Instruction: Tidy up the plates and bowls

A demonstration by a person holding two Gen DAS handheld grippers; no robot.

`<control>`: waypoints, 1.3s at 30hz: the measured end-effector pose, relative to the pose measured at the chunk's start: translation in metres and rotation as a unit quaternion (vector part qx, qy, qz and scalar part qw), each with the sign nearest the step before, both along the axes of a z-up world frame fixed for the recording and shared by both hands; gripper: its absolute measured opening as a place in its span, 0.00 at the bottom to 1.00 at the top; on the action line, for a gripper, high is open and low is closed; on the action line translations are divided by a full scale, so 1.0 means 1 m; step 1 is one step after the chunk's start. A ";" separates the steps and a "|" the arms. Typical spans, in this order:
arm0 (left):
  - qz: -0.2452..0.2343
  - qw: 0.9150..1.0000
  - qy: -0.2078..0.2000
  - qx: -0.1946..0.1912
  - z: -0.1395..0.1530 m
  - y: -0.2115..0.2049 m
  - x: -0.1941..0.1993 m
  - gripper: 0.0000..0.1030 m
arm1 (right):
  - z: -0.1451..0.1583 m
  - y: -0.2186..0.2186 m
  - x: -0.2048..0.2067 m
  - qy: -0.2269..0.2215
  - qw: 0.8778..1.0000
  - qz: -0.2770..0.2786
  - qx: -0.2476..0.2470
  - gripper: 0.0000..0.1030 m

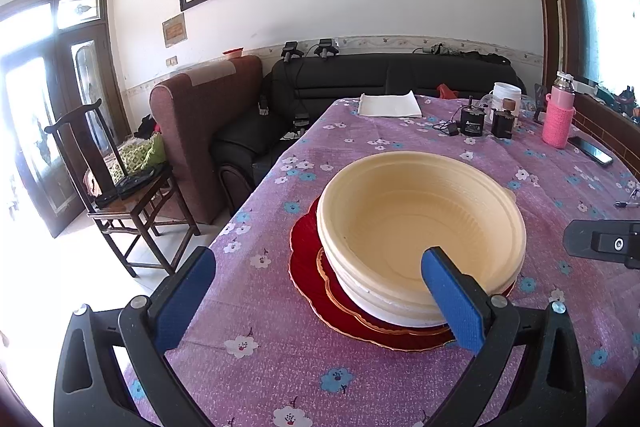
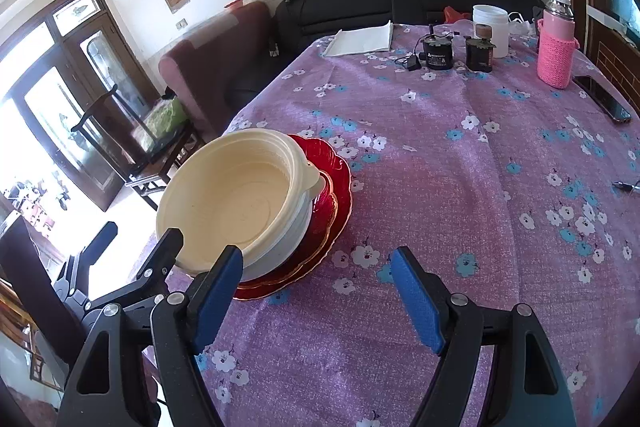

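Bowls (image 1: 424, 227), cream nested in white, sat stacked on two red scalloped plates (image 1: 308, 267) near the table's left edge. Going outward from the tools: the left gripper (image 1: 320, 303) stood released, its right pad (image 1: 452, 299) over the near rim at five o'clock, pinching nothing. The right gripper (image 2: 320, 303) was spread and empty, the stack at its ten o'clock. Likely risk: either finger nudging the rim could slide the light stack across the floral tablecloth (image 2: 460, 167) toward that edge.
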State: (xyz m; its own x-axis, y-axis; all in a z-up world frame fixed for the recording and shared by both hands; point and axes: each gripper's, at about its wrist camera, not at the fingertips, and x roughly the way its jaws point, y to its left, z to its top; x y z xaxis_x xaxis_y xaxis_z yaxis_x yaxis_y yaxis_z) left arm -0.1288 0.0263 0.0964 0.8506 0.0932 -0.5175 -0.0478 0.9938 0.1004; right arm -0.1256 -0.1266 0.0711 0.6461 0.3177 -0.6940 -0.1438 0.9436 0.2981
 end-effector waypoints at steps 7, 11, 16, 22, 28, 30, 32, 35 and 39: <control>0.000 1.000 -0.002 0.003 0.001 -0.007 -0.007 1.00 | -0.006 -0.007 -0.009 0.003 1.000 -0.002 0.007 0.79; -0.003 1.000 -0.003 0.002 0.002 -0.013 -0.013 1.00 | -0.006 -0.009 -0.017 0.001 1.000 -0.003 0.011 0.79; -0.013 1.000 0.004 -0.027 0.002 -0.001 -0.020 1.00 | -0.009 -0.014 -0.021 0.006 1.000 -0.006 0.020 0.79; -0.023 0.994 0.028 -0.104 -0.002 0.040 -0.020 1.00 | -0.013 -0.029 -0.015 0.014 0.999 -0.025 0.036 0.78; -0.040 0.962 0.073 -0.261 -0.021 0.102 -0.001 0.70 | -0.032 -0.039 0.008 0.053 0.997 -0.034 0.054 0.55; -0.062 0.945 0.100 -0.306 -0.028 0.112 0.012 0.48 | -0.039 -0.039 0.016 0.067 0.995 -0.031 0.062 0.47; -0.071 0.938 0.110 -0.320 -0.033 0.114 0.021 0.45 | -0.043 -0.038 0.022 0.074 0.994 -0.028 0.071 0.45; -0.079 0.933 0.118 -0.331 -0.037 0.117 0.035 0.45 | -0.045 -0.034 0.032 0.077 0.994 -0.023 0.079 0.44; -0.087 0.929 0.130 -0.336 -0.043 0.115 0.054 0.30 | -0.044 -0.029 0.046 0.079 0.993 -0.019 0.082 0.41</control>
